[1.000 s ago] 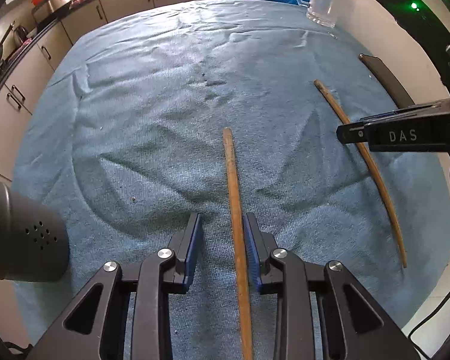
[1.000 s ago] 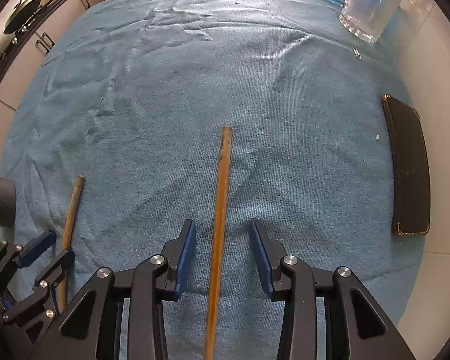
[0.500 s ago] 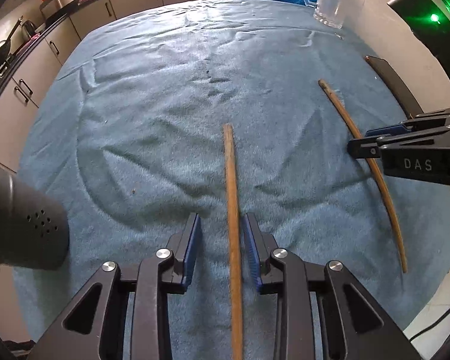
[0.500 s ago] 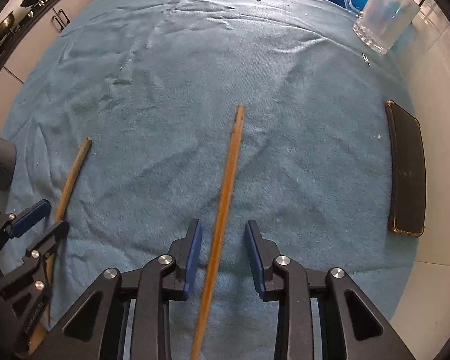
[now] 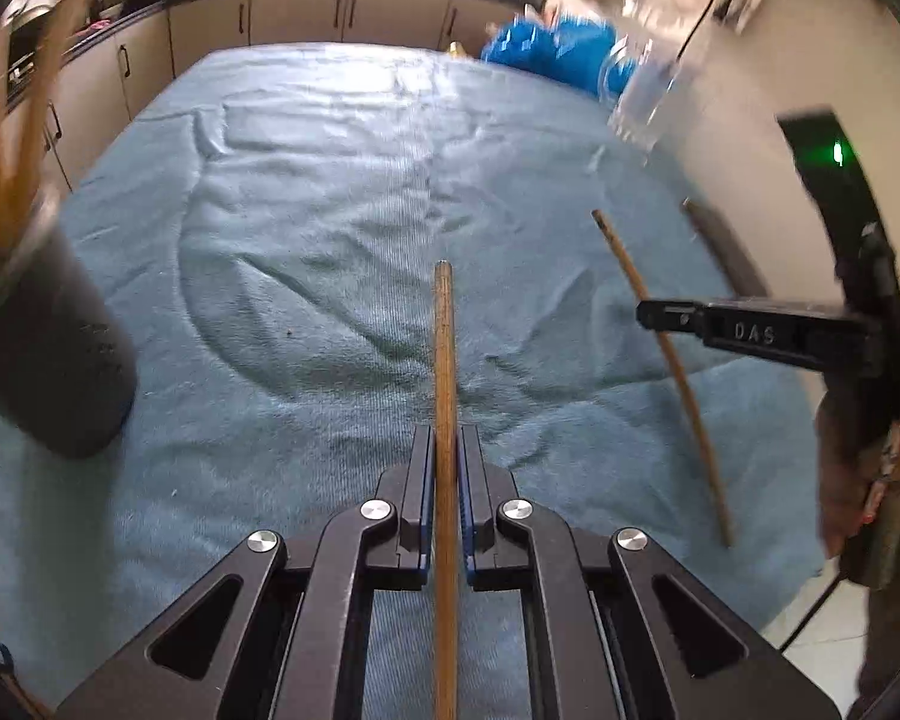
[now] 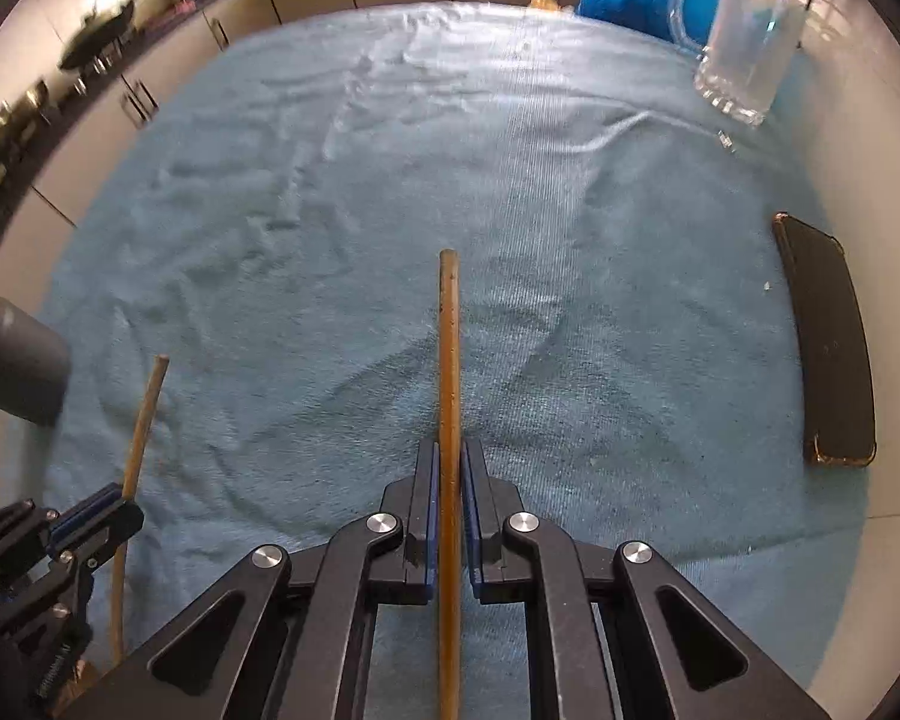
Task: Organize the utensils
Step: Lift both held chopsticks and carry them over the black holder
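Blue towel (image 5: 306, 252) covers table. Left gripper (image 5: 445, 450) jaws clamped on one wooden chopstick (image 5: 444, 360); right gripper (image 6: 449, 462) clamped on second chopstick (image 6: 449, 348).

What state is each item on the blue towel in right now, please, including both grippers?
Left gripper: just closed, shut on one thin wooden stick.
Right gripper: just closed, shut on the other thin wooden stick.
Clear glass mug: upright, empty.
Dark grey perforated holder: upright, sticks inside.
Black phone: lying flat.
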The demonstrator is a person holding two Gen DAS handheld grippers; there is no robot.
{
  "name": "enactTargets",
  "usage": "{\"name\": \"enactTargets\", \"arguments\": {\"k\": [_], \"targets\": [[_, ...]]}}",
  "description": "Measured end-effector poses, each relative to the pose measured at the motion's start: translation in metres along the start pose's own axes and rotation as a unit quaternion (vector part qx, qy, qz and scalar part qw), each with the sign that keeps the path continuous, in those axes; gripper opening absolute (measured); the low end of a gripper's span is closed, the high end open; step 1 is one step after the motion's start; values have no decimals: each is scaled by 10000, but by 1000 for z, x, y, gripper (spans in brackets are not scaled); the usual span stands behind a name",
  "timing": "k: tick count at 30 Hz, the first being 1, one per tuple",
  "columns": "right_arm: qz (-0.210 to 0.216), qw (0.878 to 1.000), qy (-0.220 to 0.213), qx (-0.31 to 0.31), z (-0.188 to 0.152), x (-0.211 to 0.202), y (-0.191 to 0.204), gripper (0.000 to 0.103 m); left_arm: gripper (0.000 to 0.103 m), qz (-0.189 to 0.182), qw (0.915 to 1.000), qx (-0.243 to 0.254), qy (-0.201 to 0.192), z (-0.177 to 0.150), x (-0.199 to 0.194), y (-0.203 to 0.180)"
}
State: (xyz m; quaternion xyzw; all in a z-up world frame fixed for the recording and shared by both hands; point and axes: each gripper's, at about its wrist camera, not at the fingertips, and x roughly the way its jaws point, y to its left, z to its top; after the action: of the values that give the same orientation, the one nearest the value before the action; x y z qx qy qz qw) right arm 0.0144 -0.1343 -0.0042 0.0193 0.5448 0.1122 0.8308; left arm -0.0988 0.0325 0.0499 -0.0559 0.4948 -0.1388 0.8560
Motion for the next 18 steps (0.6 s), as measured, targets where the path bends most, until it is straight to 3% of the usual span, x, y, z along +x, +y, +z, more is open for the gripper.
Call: {"name": "enactTargets", "arguments": {"k": [10, 18], "targets": [[490, 9920, -1161, 0, -35, -68, 15, 8, 7, -187, 9940, -239, -1055, -18, -74, 15], [1052, 9750, -1944, -216, -33, -116, 65, 8, 7, -378, 9728, -708, -2172, -13, -151, 55]]}}
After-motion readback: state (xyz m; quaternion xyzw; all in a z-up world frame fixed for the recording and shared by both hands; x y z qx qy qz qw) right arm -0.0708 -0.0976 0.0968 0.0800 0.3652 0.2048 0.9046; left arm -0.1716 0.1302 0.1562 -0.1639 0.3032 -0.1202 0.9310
